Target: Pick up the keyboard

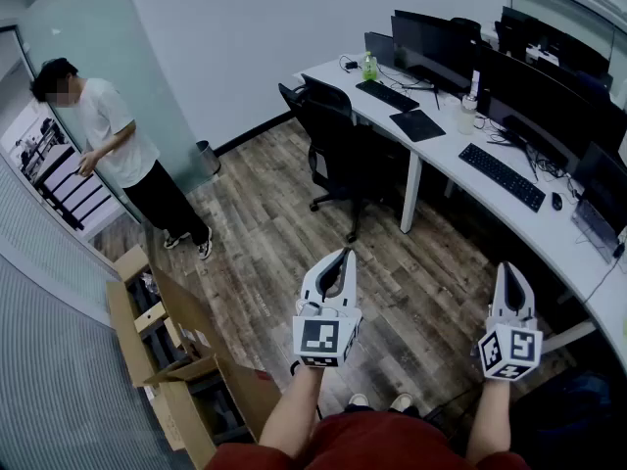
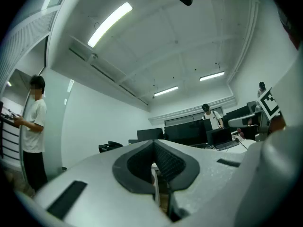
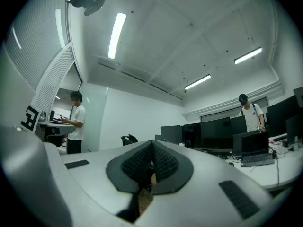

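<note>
Two claws: left claw (image 1: 343, 255) and right claw (image 1: 511, 268) are held out side by side over the wood floor (image 1: 260, 228), both clamped fully shut with nothing gripped, fwiw.
Boxes: open cardboard boxes (image 1: 162, 346) are piled low on the left, near the left claw.
Chair: a black office chair (image 1: 333, 145) is parked past the left claw, tucked against the white surface (image 1: 537, 231).
Keyboard: the keyboard (image 1: 502, 175) is laid flat on the surface, ahead and right of the right claw, well apart from it, totally untouched. A mouse (image 1: 556, 201) is set just beside its near end.
Second keyboard: a second keyboard (image 1: 387, 95) is found farther along, near a green bottle (image 1: 369, 67).
Person: a person (image 1: 118, 150) in a white tee is seen standing far left by the glass wall.
</note>
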